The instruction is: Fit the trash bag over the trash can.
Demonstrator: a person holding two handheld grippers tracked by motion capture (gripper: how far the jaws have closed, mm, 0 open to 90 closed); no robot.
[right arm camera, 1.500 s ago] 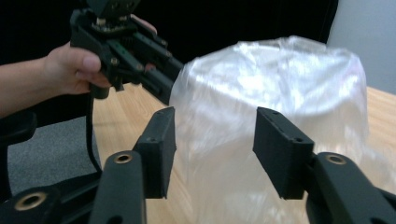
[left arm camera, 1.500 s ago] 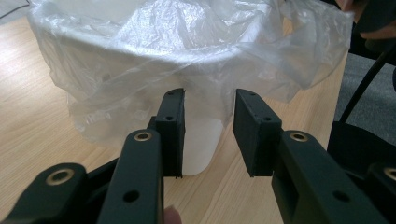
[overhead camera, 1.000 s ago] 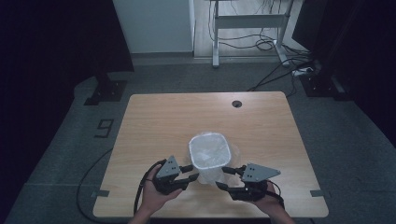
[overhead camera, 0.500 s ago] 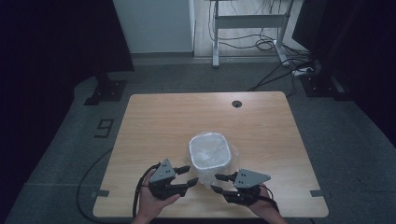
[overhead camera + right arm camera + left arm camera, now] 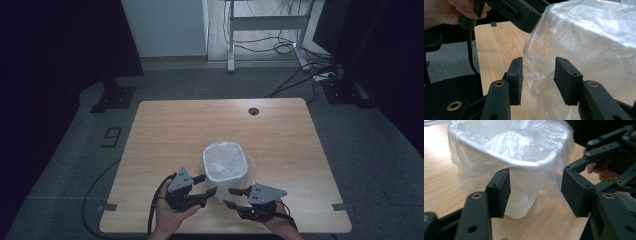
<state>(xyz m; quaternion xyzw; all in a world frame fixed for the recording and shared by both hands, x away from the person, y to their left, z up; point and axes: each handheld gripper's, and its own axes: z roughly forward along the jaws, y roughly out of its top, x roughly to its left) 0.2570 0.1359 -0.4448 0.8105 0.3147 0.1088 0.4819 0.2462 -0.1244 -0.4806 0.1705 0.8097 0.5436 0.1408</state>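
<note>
- A small white bin stands upright on the wooden table, a little right of the middle and toward the near edge.
- A clear plastic liner bag sits in the bin – its top is folded out over the rim and hangs loose down the sides, bunching on the right and near sides.
- In the left gripper view the bag drapes over the rim and falls in wrinkled folds down the bin's white wall.
- The left gripper is held in the person's left hand at the near edge, just near and left of the bin, pointing right and toward it.
- Its jaws have just been opening and now stand spread; in its own view the pads sit either side of the hanging film below the rim, and neither pad clearly presses on it.
- The right gripper is held in the right hand at the near edge, just near and right of the bin's near corner, pointing left toward the left gripper.
- Its jaws narrowed a moment ago and are now partly spread – in the right gripper view a loose fold of the bag lies between the pads, with a gap showing at each side, so it is not pinched.
- The two grippers' tips are close together, just apart, in front of the bin's near side.
- A round cable hole sits in the table's far edge, well apart from the bin.
</note>
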